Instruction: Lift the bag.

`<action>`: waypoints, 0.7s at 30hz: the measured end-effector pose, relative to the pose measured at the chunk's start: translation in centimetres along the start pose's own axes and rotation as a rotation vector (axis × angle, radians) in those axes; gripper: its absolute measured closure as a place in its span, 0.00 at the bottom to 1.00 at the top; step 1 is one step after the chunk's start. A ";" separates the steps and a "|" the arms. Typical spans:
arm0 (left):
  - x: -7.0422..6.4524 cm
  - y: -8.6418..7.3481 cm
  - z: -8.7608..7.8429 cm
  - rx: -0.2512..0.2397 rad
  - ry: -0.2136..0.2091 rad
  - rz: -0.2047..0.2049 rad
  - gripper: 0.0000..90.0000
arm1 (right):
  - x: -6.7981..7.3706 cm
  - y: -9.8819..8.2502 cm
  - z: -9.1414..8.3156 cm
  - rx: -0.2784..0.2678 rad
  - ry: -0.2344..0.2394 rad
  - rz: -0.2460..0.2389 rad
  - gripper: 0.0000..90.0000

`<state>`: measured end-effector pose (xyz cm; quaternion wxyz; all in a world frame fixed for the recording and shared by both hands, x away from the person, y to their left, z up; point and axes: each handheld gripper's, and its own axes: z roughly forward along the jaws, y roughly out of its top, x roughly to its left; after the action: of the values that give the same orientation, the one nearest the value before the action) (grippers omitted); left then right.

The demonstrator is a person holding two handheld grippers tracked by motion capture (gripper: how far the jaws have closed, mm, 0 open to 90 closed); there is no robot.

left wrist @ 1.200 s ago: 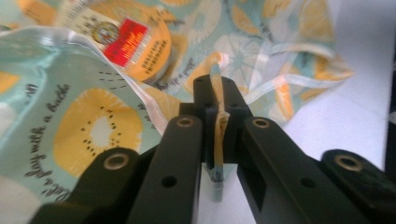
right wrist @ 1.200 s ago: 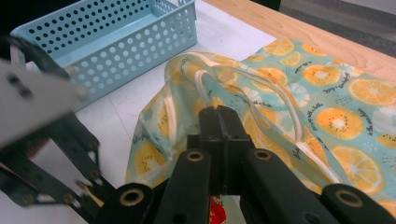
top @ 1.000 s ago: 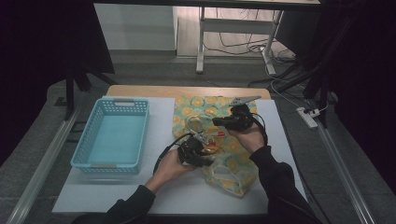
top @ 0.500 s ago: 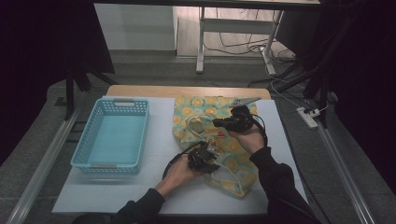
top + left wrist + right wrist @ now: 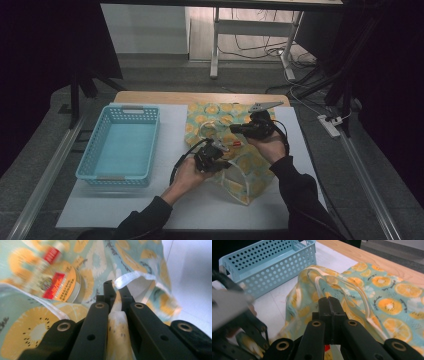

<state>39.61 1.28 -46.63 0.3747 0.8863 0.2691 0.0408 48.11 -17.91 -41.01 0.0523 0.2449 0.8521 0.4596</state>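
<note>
Left gripper (image 5: 216, 156): my jaws have just been closing and now pinch a fold of the fruit-print bag (image 5: 117, 340); cloth is bunched between the two black jaws, white hem just past the tips.
Right gripper (image 5: 239, 129): jaws pressed together; in the right gripper view a scrap of cloth and something red show under them, but I cannot tell whether anything is clamped.
Bag position: the bag (image 5: 235, 150) lies on the white mat (image 5: 165, 125), right of the blue basket (image 5: 120, 145), its near end lifted between my two grippers.
Count, grippers: two, one per hand.
Count, bags: one, with pale handle loops (image 5: 342, 282) standing up from its mouth.
Count, cans: one round can (image 5: 63, 282) with a red and orange label, blurred, lying against the cloth just beyond my left jaws.
Count, baskets: one, perforated.
Left hand (image 5: 187, 172): forearm comes in from the lower left, gripper pointing right toward the bag.
Right hand (image 5: 270, 145): forearm from the lower right, wrist bent, gripper aimed left over the bag's mouth.
</note>
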 end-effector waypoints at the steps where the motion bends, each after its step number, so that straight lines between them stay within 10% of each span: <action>1: 0.2 0.2 -0.5 -0.008 0.002 -0.005 0.99 | 0.0 0.1 -0.1 0.001 -0.002 -0.003 1.00; 21: 3.4 3.7 -7.8 -0.132 0.016 -0.057 0.99 | 0.0 3.2 -1.8 -0.030 -0.011 -0.019 1.00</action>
<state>42.01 5.94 -38.96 0.4313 0.8513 0.2938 0.0548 48.72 -17.77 -37.37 0.0649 0.2383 0.8471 0.4705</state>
